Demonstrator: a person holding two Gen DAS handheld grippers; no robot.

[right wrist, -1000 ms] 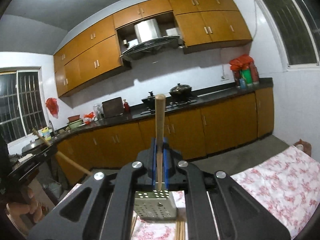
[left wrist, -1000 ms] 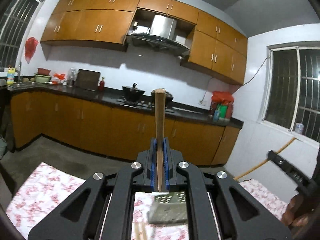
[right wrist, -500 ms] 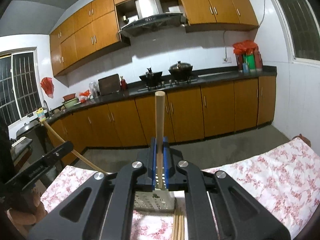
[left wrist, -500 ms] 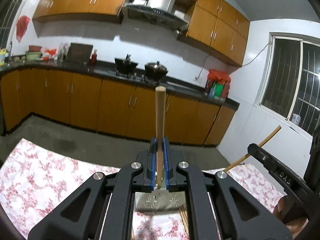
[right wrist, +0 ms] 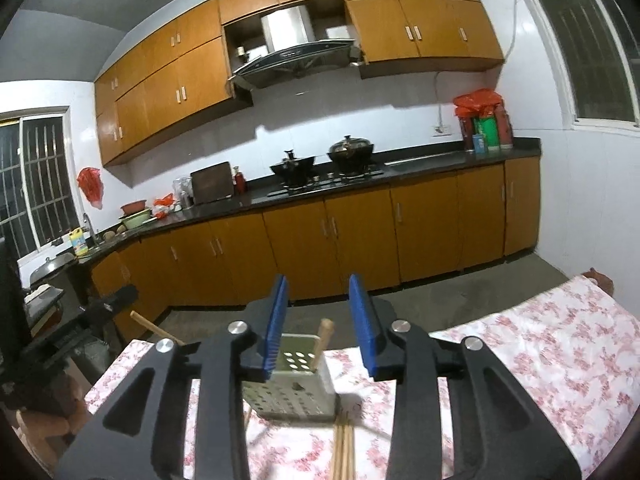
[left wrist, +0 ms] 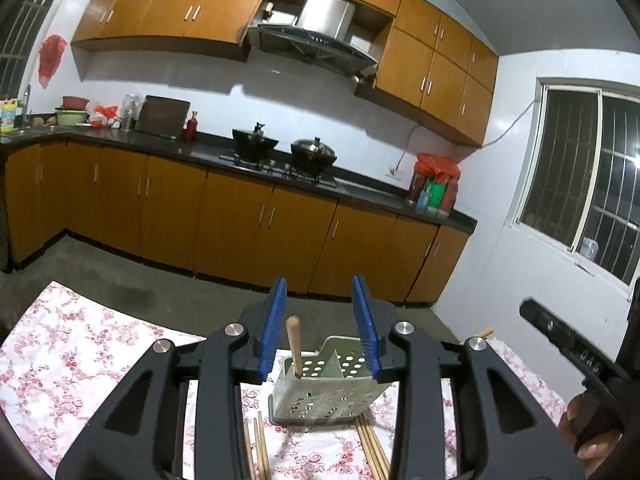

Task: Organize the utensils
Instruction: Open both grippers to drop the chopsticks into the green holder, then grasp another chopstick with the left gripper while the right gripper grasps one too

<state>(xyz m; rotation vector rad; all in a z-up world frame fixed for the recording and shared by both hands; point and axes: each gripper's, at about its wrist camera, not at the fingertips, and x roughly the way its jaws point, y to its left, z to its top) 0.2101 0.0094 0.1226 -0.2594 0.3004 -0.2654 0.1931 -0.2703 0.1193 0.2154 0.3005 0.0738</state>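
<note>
Standing in the holder [left wrist: 328, 390], a chopstick [left wrist: 294, 344] sits between each open hand-held gripper [left wrist: 322, 326].

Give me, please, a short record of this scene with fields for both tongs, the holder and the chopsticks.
left tongs: open, holding nothing
right tongs: open, holding nothing
holder: perforated metal box standing on the flowered tablecloth
in holder: a wooden chopstick, leaning
loose chopsticks: lying on the cloth, at the near side of the holder
</note>
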